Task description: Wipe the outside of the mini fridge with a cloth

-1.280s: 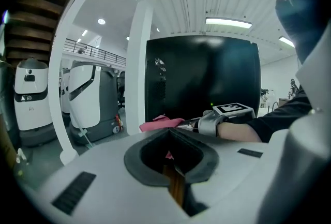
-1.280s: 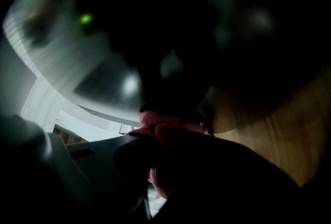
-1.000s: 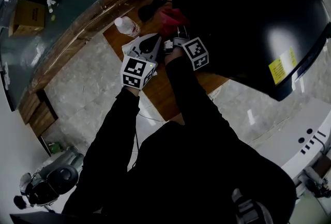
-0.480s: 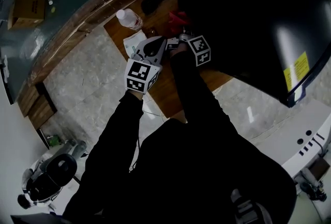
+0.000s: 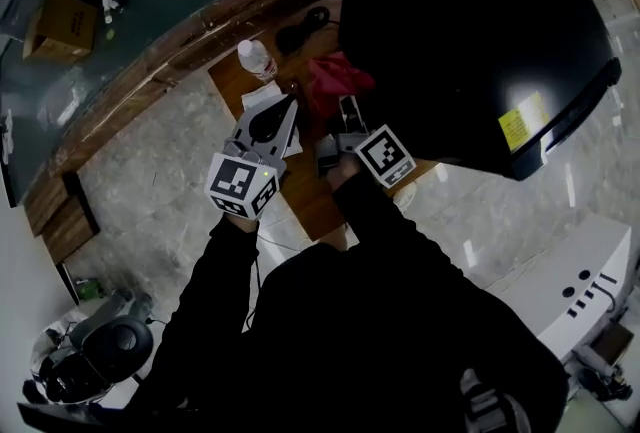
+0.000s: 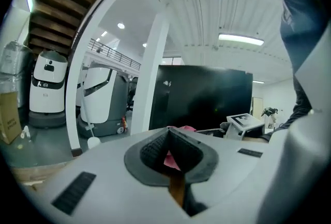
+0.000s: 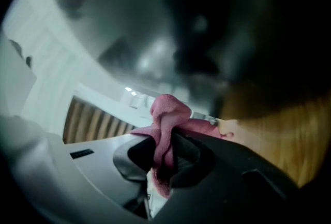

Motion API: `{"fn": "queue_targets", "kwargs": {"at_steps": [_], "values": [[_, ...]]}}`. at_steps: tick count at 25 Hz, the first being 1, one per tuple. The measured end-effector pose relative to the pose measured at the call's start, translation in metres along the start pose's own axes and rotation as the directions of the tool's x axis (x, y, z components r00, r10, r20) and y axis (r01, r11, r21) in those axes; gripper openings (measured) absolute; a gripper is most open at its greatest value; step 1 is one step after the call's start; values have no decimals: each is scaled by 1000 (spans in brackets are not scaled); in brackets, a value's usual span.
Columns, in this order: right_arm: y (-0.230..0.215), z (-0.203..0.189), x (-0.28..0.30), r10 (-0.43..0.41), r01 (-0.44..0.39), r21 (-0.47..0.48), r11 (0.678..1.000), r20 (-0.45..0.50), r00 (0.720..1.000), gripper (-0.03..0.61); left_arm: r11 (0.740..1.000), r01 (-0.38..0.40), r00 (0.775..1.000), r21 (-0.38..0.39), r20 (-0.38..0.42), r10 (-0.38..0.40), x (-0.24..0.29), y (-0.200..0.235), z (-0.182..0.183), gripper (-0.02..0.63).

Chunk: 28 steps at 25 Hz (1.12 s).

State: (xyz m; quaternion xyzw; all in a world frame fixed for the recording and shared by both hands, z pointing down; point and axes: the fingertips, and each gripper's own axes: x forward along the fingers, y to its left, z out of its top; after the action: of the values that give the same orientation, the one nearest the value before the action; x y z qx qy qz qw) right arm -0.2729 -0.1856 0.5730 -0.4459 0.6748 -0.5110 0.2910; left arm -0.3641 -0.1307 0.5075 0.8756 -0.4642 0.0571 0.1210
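Fingers [image 7: 190, 157] of the right gripper [image 7: 165, 148] are clamped on the red cloth [image 7: 168, 110], just beside the mini fridge [image 5: 470, 21]; the left gripper [image 6: 168, 135] is closed, empty.

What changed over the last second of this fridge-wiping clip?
Both grippers drew back toward the person. The left gripper pulled away from the bottle, and the right gripper brought the red cloth back with it beside the fridge. The right stays shut on the cloth, the left stays shut, and the bottle has not moved.
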Motion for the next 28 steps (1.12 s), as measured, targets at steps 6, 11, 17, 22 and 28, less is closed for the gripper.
{"fn": "queue_targets", "kwargs": {"at_steps": [6,11,17,22,28], "values": [[113,54,-57,121,-119,-63,991,28,992,54,997,57,995,48,85,-61,-38,-54,83,5],[173,100,-105,195,-191,-51,980,115,974,54,981,159,969,114,170,-177,-34,-106,145,5],[171,143,-142,169,-181,35,983,223,960,54,956,265,935,123,211,-286,-11,-149,175,5],[144,142,-144,142,-175,130,976,230,963,52,941,311,927,135,177,-332,6,-169,164,5],[86,126,-139,55,-96,200,975,202,978,52,941,311,943,136,82,-324,29,-167,116,5]]}}
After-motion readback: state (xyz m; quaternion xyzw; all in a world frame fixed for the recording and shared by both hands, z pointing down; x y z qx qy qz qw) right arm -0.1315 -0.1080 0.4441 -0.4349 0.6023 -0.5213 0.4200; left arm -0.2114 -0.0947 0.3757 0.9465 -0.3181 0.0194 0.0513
